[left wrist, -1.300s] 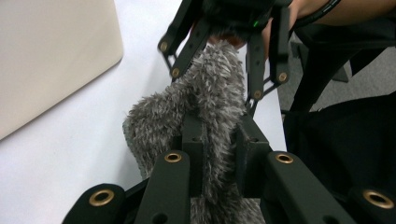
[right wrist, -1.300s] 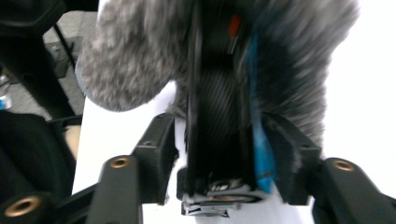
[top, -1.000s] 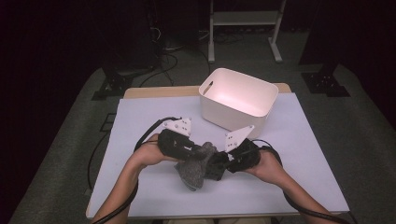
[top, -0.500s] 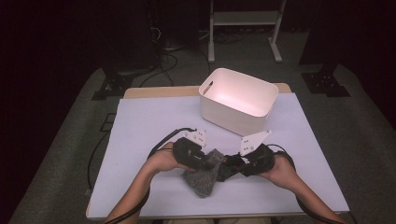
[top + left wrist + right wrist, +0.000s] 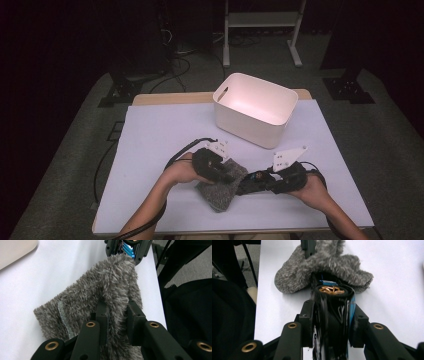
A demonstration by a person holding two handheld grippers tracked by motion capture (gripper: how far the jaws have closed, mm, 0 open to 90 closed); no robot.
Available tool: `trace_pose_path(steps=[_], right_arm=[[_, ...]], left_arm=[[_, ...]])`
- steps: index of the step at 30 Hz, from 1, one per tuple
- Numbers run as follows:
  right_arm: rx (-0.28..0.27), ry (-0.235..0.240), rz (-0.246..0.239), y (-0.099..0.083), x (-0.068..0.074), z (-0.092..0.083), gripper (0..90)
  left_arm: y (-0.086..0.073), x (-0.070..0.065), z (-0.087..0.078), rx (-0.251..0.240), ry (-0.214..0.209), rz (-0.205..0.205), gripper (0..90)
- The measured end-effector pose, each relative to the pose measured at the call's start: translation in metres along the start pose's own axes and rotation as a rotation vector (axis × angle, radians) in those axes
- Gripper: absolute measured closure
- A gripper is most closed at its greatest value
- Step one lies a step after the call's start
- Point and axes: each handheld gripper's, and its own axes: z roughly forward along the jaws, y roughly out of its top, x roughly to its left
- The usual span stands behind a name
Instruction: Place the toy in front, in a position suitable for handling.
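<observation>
The step in hand looks like sliding a dark cylindrical part into a fuzzy grey cloth pouch, at the near middle of the white-covered table. The left gripper has its jaws clenched on a pinched fold of the fuzzy grey knitted pouch, the pile bulging between the two pads, so the cloth is held up off the sheet on that side while the rest of it rests on the table. The right gripper grasps a black cylindrical device with blue sides and copper-coloured windings at its end, and that end sits right at the dark mouth of the pouch, touching the cloth; whether it is already partly inside I cannot tell. In the high view the left gripper lies over the pouch and the right gripper points at it from the side, the two nearly meeting. A white plastic rectangular bin stands farther back on the table, well apart from the hands. The next move, as I judge it, calls for keeping the mouth held open and steady with the left pinch while the right pushes the device straight in along its own axis; a slanted push could catch the fuzzy edge and fold it shut.
</observation>
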Motion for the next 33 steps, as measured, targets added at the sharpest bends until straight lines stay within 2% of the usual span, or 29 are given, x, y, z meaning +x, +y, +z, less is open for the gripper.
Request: trace_pose_path(steps=[8,13,18,22,24,28,33], right_arm=[[-0.018,0.013,0.067,-0.032,-0.001,-0.004,61.5],[0.008,0.016,0.079,-0.042,-0.002,-0.002,61.3],[0.051,0.010,0.081,-0.044,-0.002,0.001,59.4],[0.080,0.005,0.063,-0.042,-0.002,0.006,57.9],[0.085,0.012,0.069,-0.042,-0.003,0.006,58.2],[0.093,0.012,0.039,-0.038,-0.004,0.009,60.0],[0.094,0.031,0.024,-0.027,-0.007,0.022,60.1]], left_arm=[[0.004,-0.001,0.006,0.040,0.005,0.012,75.0],[0.005,0.000,0.009,0.053,0.002,0.019,74.9],[0.005,0.000,0.011,0.063,0.002,0.022,74.9],[0.004,0.000,0.011,0.054,0.002,0.019,74.9],[0.004,0.000,0.010,0.055,0.005,0.020,74.9],[0.003,-0.001,0.004,0.058,0.012,0.025,74.9],[-0.002,-0.002,-0.006,0.066,0.043,0.015,74.7]])
